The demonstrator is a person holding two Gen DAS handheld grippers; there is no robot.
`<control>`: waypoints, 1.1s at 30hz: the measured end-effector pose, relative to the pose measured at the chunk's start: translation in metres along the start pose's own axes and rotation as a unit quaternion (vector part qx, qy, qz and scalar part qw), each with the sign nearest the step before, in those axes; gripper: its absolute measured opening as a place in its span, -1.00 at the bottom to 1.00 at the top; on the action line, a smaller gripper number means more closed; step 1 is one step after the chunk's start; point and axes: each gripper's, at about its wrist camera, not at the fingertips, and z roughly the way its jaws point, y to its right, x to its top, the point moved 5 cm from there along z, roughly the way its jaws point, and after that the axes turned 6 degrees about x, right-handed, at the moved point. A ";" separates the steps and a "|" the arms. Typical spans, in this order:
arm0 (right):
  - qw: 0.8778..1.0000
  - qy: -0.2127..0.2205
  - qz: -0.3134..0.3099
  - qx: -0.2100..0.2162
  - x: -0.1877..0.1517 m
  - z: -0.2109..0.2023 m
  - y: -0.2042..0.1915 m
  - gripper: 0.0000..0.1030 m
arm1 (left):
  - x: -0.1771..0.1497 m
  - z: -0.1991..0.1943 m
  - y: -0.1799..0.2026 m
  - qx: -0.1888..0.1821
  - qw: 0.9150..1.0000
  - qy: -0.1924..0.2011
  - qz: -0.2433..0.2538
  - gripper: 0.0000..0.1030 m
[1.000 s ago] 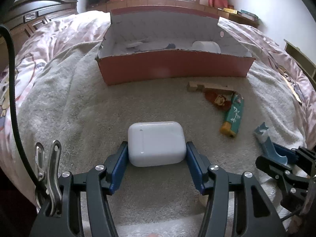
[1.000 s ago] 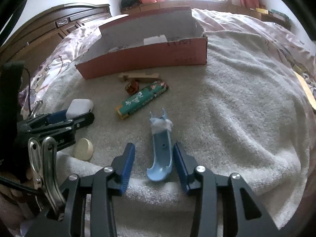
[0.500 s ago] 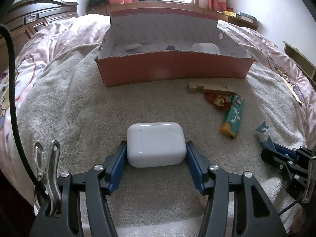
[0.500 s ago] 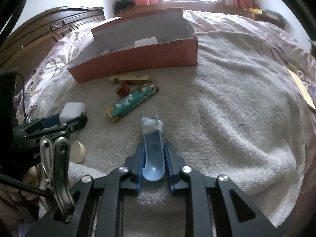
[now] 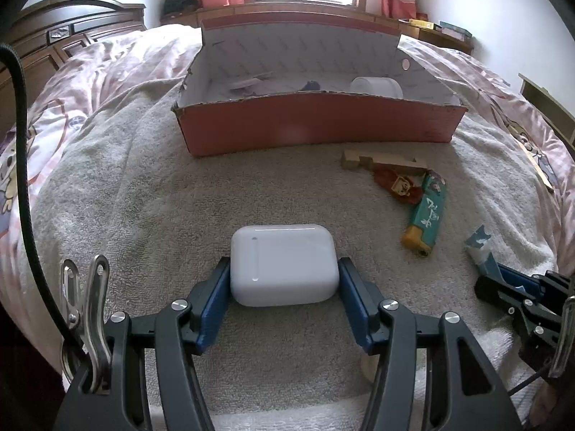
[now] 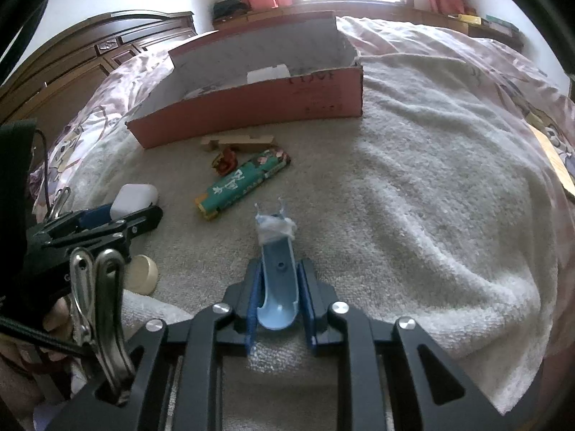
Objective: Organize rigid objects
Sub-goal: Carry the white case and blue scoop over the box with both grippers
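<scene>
Two grippers work on a grey towel (image 5: 151, 215) spread over a bed, with an open red cardboard box (image 5: 316, 125) as the landmark. The left gripper (image 5: 284, 273) has its blue pads pressed against both sides of a white rounded case (image 5: 284, 264), which sits on the towel well in front of the box. The right gripper (image 6: 278, 294) is clamped tight on a light-blue curved plastic piece (image 6: 278, 269), in front of the box's right end. Between that piece and the box lie a green lighter (image 6: 244, 186), a small red toy (image 6: 225, 161) and a wooden block (image 6: 237, 140), the block nearest the box wall. A white object (image 5: 375, 88) rests inside the box.
</scene>
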 end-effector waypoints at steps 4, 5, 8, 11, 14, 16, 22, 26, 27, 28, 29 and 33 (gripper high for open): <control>1.000 0.003 0.000 0.004 0.000 0.000 0.001 -0.60 | 0.001 0.000 -0.001 0.001 1.000 -0.001 0.000 0.11; 1.000 0.004 0.001 0.008 0.001 0.000 0.001 -0.61 | 0.001 0.000 -0.001 -0.001 1.000 -0.003 -0.002 0.11; 1.000 0.009 0.011 0.026 0.005 -0.002 0.005 -0.61 | 0.001 -0.004 -0.003 -0.010 1.000 -0.006 -0.005 0.11; 0.999 0.013 0.020 0.045 0.009 -0.005 0.006 -0.61 | 0.000 -0.008 -0.005 -0.018 1.000 -0.009 -0.009 0.11; 0.998 0.019 0.017 0.055 0.013 -0.007 0.005 -0.61 | 0.002 -0.013 -0.005 -0.023 1.000 -0.006 -0.008 0.11; 0.998 0.022 0.016 0.062 0.016 -0.007 0.004 -0.61 | 0.004 -0.017 -0.004 -0.025 1.000 -0.003 -0.006 0.11; 0.997 0.029 0.010 0.070 0.027 -0.011 0.004 -0.61 | 0.015 -0.026 -0.002 -0.033 0.999 0.009 0.002 0.11; 0.997 0.039 0.002 0.071 0.039 -0.015 0.004 -0.61 | 0.027 -0.031 -0.002 -0.039 0.999 0.017 0.002 0.11; 0.997 0.040 0.000 0.071 0.042 -0.016 0.004 -0.61 | 0.029 -0.032 -0.002 -0.040 0.999 0.020 0.002 0.11; 0.997 0.042 -0.002 0.072 0.044 -0.016 0.004 -0.61 | 0.033 -0.033 -0.001 -0.040 0.999 0.023 0.004 0.11; 0.996 0.044 -0.004 0.073 0.048 -0.016 0.004 -0.61 | 0.037 -0.036 -0.002 -0.040 0.999 0.029 0.005 0.11; 0.996 0.048 -0.009 0.079 0.059 -0.017 0.002 -0.61 | 0.053 -0.040 -0.003 -0.037 0.998 0.042 0.009 0.11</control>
